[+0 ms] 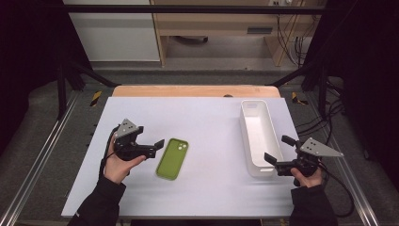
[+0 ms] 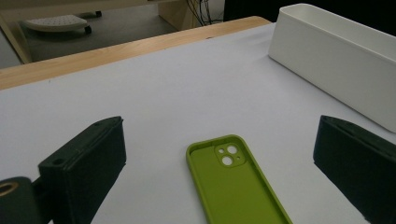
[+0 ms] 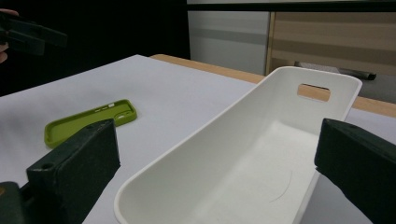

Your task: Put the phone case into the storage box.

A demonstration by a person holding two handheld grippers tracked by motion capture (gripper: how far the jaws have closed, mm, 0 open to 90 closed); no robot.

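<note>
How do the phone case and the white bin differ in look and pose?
The phone case is green, flat and shallow; the bin is white with tall walls. The case lies near the left gripper; the bin's near end lies between the jaws of the right gripper. The bin is larger. Both rest on the table, open side up, holding nothing.

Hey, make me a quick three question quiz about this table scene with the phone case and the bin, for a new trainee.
1. True or false: the green phone case lies inside the white bin.
2. Which gripper is nearer the case: A left gripper, B right gripper?
3. Fill in: both grippers' jaws stand ____.

Key: 1 false, it lies flat on the table, camera holes up. 2 A. 3 open, nothing between the pads.
</note>
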